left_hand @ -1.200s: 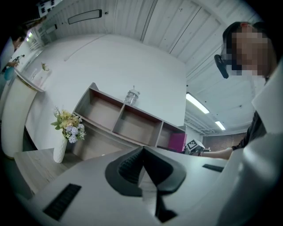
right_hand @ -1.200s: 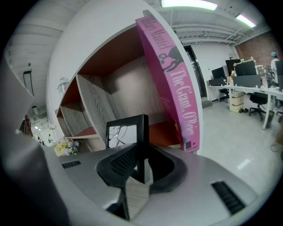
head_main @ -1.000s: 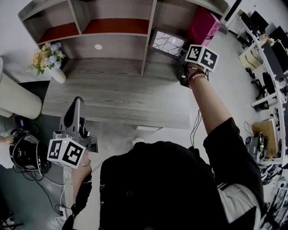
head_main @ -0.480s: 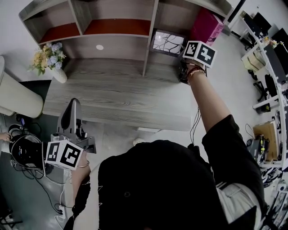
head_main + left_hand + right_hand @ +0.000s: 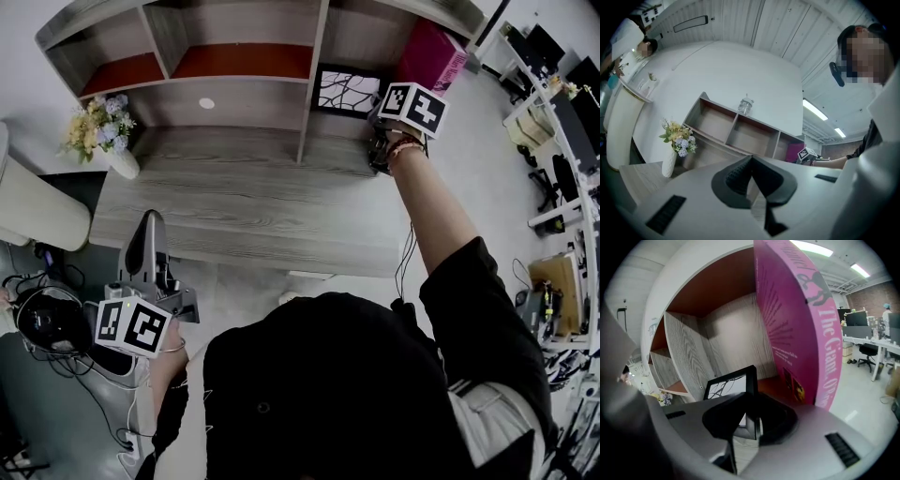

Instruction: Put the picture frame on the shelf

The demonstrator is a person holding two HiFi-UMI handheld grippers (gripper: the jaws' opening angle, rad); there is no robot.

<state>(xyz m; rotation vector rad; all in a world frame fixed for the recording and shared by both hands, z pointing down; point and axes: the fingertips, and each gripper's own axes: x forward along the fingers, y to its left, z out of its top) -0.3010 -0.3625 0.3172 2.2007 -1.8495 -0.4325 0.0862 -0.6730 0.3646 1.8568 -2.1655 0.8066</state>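
Since a moment ago, the right gripper has pushed up closer to the shelf. The picture frame has gone with it and now stands straighter. The right gripper's jaws are squeezed tight on the right edge of the black frame. The frame shows a white picture with dark, twisty lines. It is at the front of the shelf's right-hand box, next to the wooden wall on its left. A tall pink book stands just beside it on the right. The jaws hide the bottom of the frame, so I cannot tell if it sits on the shelf floor.

Down low on the left, the left gripper has its jaws pressed together with nothing in them. It points up, off the near edge of the grey wooden desk. A white vase of flowers stands at the left end of the desk.
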